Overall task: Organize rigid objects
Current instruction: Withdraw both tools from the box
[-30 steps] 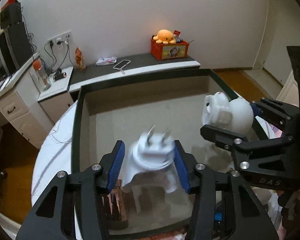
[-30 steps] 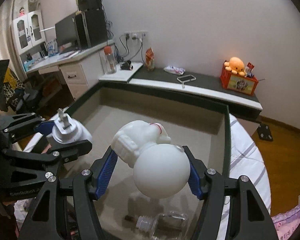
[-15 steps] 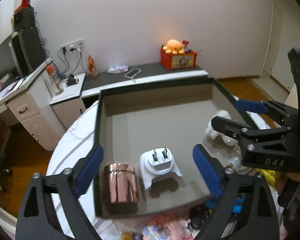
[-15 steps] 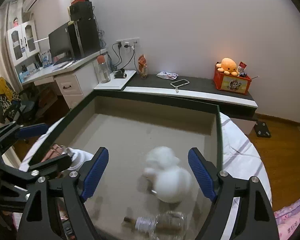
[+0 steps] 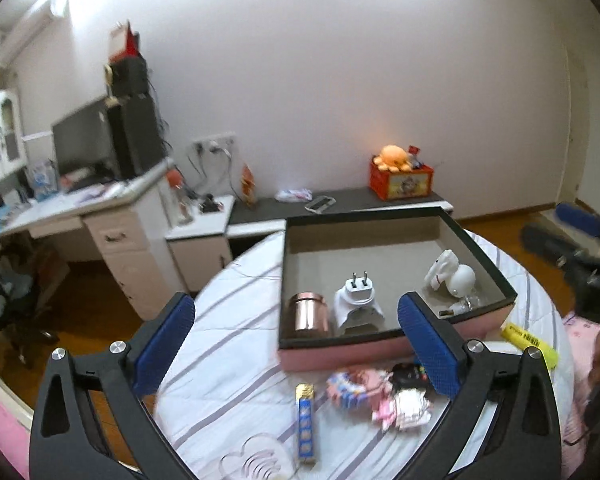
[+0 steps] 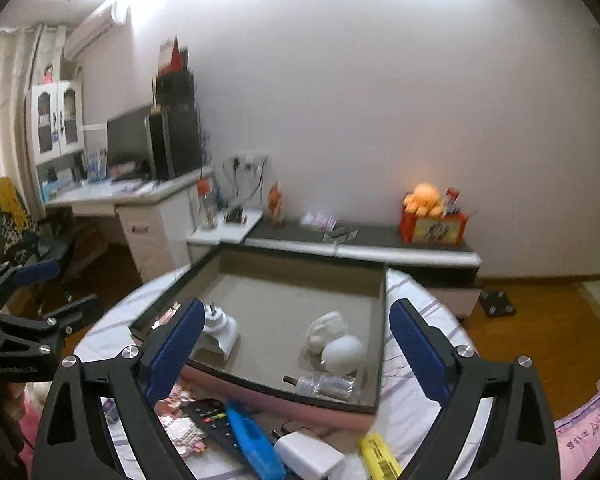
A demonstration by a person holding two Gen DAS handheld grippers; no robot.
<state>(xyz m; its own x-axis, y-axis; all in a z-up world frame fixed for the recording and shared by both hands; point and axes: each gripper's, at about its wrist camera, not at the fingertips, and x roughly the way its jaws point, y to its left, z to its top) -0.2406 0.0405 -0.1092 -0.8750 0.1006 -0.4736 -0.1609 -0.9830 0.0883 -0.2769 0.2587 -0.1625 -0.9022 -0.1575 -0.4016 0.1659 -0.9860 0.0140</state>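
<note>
- Left gripper (image 5: 296, 344): jaws spread wide and opening further, nothing between the pads. It hangs over the near edge of the striped round table (image 5: 236, 320), pointed down at the box.
- Right gripper (image 6: 294, 350): jaws likewise spread and opening, nothing pinched; the items seen between its fingers lie in the box beyond them.
- Open box (image 5: 396, 336), dark rim, pink outer wall, stands on the table and serves as the collecting bin for the rigid items.
- Inside, along the near wall: copper-coloured tin (image 5: 309, 312) upright, white plug adapter (image 5: 356, 300) just beside it with prongs up, then the white bulb-shaped rabbit lamp (image 5: 452, 276) lying on its side, well apart. A clear small bottle (image 6: 324, 385) lies next to the lamp.
- Judgement: the items sit near the front wall because that is the shortest reach.
- Not yet boxed, on the table in front: black remote (image 6: 212, 420), blue tool (image 6: 252, 440), white charger block (image 6: 308, 454), yellow highlighter (image 6: 380, 458), snack wrappers.
- Judgement: the empty, open jaws suit a next pick from this clutter.
</note>
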